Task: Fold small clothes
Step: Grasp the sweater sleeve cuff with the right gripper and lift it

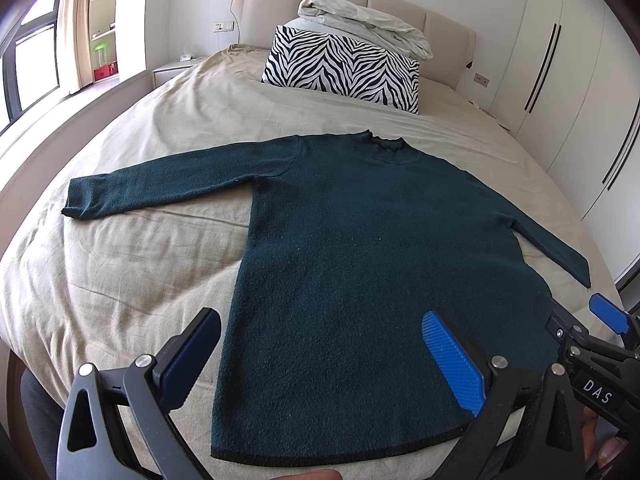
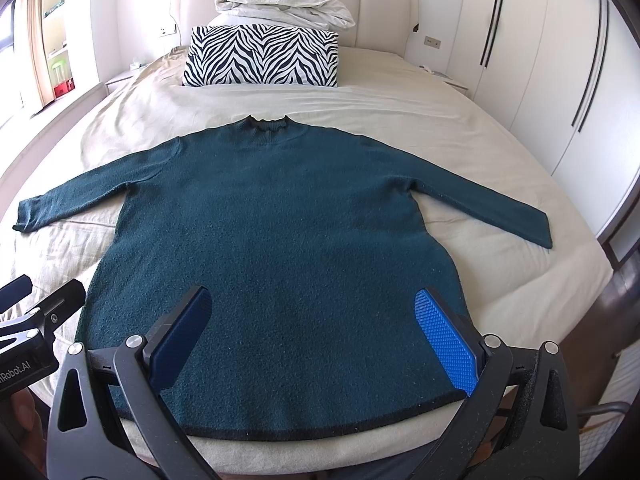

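A dark green long-sleeved sweater (image 1: 360, 248) lies flat on the beige bed sheet (image 1: 140, 264), collar toward the headboard, both sleeves spread out. It also shows in the right wrist view (image 2: 280, 232). My left gripper (image 1: 324, 360) is open and empty, hovering above the sweater's hem at its left side. My right gripper (image 2: 320, 332) is open and empty above the middle of the hem. The right gripper's tips show at the right edge of the left wrist view (image 1: 576, 320). The left gripper shows at the left edge of the right wrist view (image 2: 40, 300).
A zebra-striped pillow (image 2: 260, 58) and a folded white duvet (image 2: 284, 6) lie by the padded headboard. White wardrobes (image 2: 560, 60) stand along the right. A window, curtain and shelves (image 1: 100, 28) are to the left. The sheet (image 2: 460, 128) surrounds the sweater.
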A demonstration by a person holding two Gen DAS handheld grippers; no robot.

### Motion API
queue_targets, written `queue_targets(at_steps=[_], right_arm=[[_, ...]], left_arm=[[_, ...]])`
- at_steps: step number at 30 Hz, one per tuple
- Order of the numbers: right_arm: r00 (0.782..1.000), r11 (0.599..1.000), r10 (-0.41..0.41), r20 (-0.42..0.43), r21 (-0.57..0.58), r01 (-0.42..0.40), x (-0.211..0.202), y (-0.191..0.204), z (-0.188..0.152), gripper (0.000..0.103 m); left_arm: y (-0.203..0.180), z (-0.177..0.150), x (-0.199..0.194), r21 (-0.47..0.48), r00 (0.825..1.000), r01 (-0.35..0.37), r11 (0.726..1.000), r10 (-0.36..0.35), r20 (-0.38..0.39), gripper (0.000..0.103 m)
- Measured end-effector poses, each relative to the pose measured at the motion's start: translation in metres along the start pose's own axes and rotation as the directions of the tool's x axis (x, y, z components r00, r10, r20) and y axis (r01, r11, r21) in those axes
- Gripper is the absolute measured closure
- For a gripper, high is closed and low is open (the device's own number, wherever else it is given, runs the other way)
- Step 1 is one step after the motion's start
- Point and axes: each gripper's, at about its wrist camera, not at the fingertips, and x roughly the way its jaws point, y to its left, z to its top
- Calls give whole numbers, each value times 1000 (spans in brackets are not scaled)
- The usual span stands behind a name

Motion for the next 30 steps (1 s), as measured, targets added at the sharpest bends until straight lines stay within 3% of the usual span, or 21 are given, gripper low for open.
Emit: queue_targets(at_steps=[6,9,11,13,17,21,23,25,27,30], right_arm=[[1000,999,30,-2,36,-30,8,-12,2,0],[992,980,126,21,151,-128,22,-43,4,0],[975,935,212,68,276,-223,36,-82,5,0],[958,864,249,145,414,-287,51,-132,3,0],[956,689,214,201,662,-293,97,-243,-7,0],[952,457,161,261,835,-306,147,-351,-28,1],[952,372,130,276,877,-305,171,-394,-35,2],[952,296,121,283,905,-306,196,-434,-42,4],[953,229,119,278,927,-298,220,-464,-46,15],[952,201,116,282,932,-301,246,-496,-42,22]], left_arm=[[-4,-2,0,21,998,3,1000,-4,55,0],[-7,1,2,63,995,-35,997,29,93,0],[-8,3,11,88,995,-61,994,53,86,0],[-8,7,19,99,995,-66,993,57,87,0],[-6,19,37,105,991,-91,990,80,104,0],[0,31,62,40,998,18,999,-21,60,0],[-1,35,75,12,994,98,995,-99,44,0],[-6,39,95,-7,987,158,987,-158,-31,0],[-16,40,111,13,983,159,987,-157,-91,0],[-27,44,125,22,978,179,984,-175,-113,0]])
